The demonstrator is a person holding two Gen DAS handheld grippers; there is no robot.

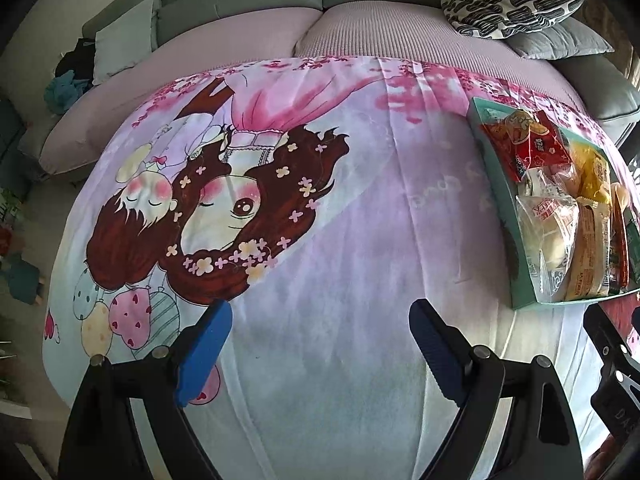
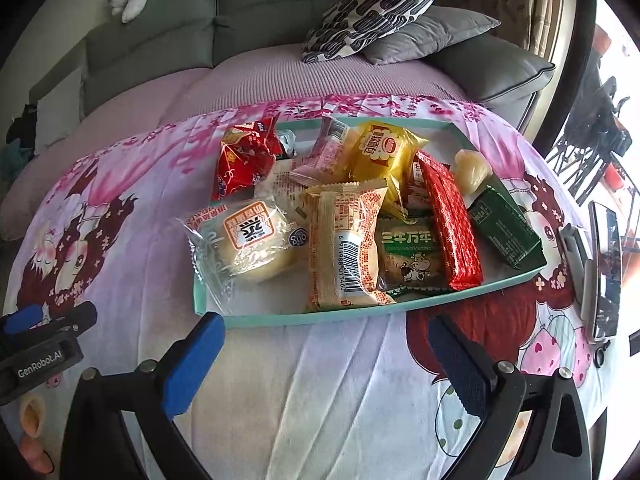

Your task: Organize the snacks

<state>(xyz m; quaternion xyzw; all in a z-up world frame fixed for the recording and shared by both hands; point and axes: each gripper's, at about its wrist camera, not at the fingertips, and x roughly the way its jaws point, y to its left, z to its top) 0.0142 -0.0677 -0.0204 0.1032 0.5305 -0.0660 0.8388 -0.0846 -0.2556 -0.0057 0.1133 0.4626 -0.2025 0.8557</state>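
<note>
The teal tray (image 2: 496, 280) lies on the cartoon-printed cloth (image 2: 320, 380) that covers the table, and it is full of wrapped snacks: a red packet (image 2: 244, 160), a yellow packet (image 2: 380, 152), a round bun in clear wrap (image 2: 252, 244) and a green packet (image 2: 504, 232). The right gripper (image 2: 326, 354) hovers just before the tray, fingers wide apart and empty. The left gripper (image 1: 320, 344) is also wide open, empty, over bare cloth beside the tray.

Soft daylight is coming in from the blown-out window (image 2: 618, 20) at right. Both fisheye views are bending hard at dark vignetted corners. Snack wrappers (image 2: 360, 216) are catching mild glare. Shadows are staying faint; focus is holding sharp centrally.
</note>
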